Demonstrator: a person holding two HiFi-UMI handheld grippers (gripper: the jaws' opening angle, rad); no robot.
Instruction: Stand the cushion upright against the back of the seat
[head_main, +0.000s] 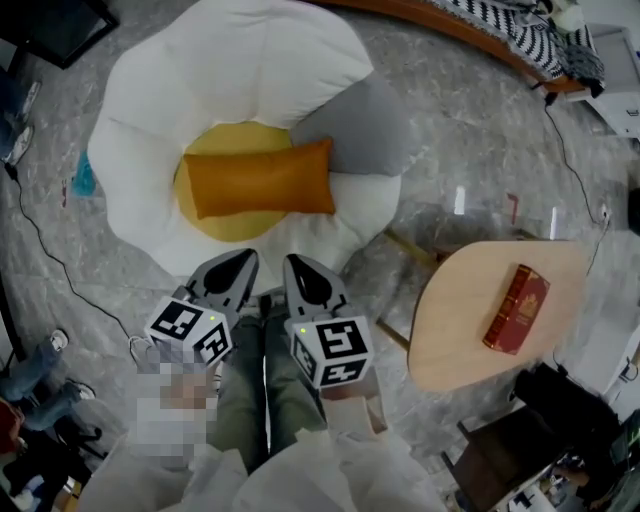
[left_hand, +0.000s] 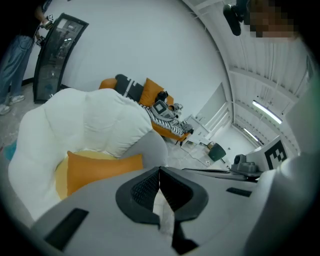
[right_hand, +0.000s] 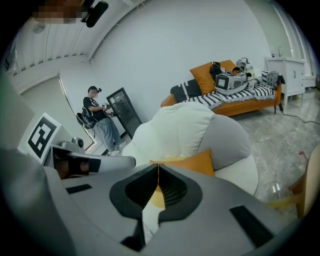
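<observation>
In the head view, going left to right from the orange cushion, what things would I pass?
Orange cushion → grey cushion → wooden table → red book, lying on the table's right part.

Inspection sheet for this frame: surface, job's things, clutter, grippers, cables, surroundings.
Surface: white seat with yellow centre, on grey marbled floor.
Job's things: orange cushion lies flat on the yellow centre, not yet upright against the back.
Clutter: grey pillow at the seat's right side; red book on wooden table.
Grippers: left gripper and right gripper both shut, empty, near the seat's front edge.
Cables: black cable across floor at left; second cable at right.
Surroundings: striped sofa; a person standing by a dark panel.
</observation>
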